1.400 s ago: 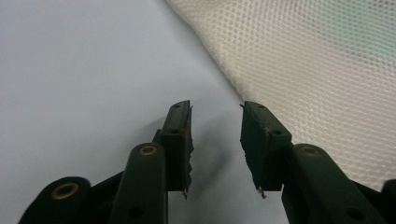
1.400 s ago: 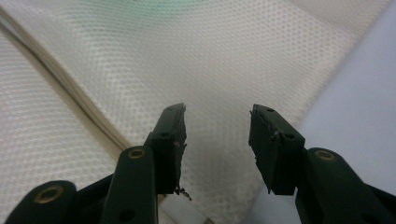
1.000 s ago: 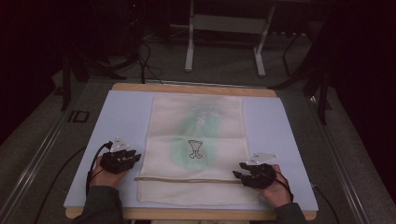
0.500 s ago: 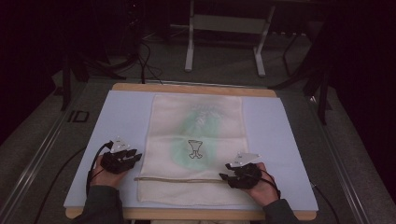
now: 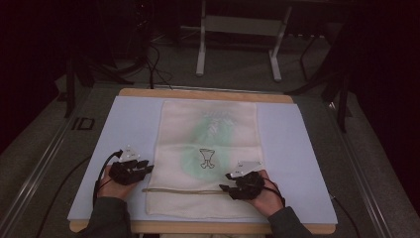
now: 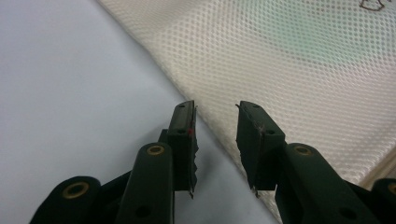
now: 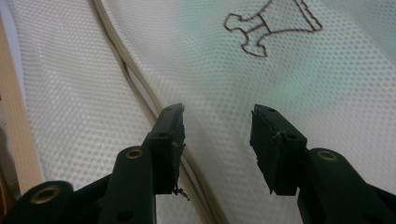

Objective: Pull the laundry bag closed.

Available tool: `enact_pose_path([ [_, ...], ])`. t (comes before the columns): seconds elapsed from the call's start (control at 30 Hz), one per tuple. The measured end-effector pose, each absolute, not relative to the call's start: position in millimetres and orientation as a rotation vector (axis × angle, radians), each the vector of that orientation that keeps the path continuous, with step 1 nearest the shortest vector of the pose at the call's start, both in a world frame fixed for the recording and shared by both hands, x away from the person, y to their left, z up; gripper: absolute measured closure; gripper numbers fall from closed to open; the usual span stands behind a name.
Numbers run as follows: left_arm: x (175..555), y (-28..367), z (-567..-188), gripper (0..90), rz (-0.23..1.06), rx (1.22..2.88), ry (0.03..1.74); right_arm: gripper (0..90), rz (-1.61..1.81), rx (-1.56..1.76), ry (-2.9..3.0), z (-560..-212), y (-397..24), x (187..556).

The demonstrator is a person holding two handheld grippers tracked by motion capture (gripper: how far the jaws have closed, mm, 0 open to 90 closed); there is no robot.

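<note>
1. Right gripper view first, closest to me: the right gripper has its jaws spread wide with nothing pinched, poised over the mesh bag just above the drawstring cord, which runs under the left-hand jaw.
2. Risk here, as I judge it: if those jaws close where they are, they could nip only the loose top layer of mesh, or snag the cord, and the bag would bunch instead of folding cleanly.
3. Left gripper view: the left gripper is also spread and empty, straddling the bag's side edge where it meets the blue mat. One jaw is over mat, the other over mesh, so a pinch might miss the edge altogether.
4. With the two hands gripping at different depths, I'd expect the fabric to skew on a lift.
5. High view: the bag lies flat in the middle of the mat, its near end at the person's edge of the table.
6. Its long axis runs from the person straight away toward the far edge; the cord crosses it near the close end, so the opening points at the person.
7. Farther off stand a metal stand and dark floor.
</note>
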State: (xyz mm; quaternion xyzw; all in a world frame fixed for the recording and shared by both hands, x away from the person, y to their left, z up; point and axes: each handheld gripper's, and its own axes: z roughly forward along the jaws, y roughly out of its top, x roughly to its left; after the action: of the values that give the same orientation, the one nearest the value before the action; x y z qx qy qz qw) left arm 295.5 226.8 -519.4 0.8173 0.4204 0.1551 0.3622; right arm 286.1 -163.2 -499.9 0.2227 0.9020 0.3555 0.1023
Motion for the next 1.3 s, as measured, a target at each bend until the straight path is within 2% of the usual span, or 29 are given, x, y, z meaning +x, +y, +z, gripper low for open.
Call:
enact_pose_path([
  [0.8, 295, 219, -521, 73.5, 0.332, 2.161, 0.999, 52.6, 1.065, 0.508, 2.763, -507, -117, 281],
  [1.3, 297, 218, -525, 89.2, 0.221, 2.204, 0.948, 53.0, 1.089, 0.411, 2.806, -509, -82, 280],
])
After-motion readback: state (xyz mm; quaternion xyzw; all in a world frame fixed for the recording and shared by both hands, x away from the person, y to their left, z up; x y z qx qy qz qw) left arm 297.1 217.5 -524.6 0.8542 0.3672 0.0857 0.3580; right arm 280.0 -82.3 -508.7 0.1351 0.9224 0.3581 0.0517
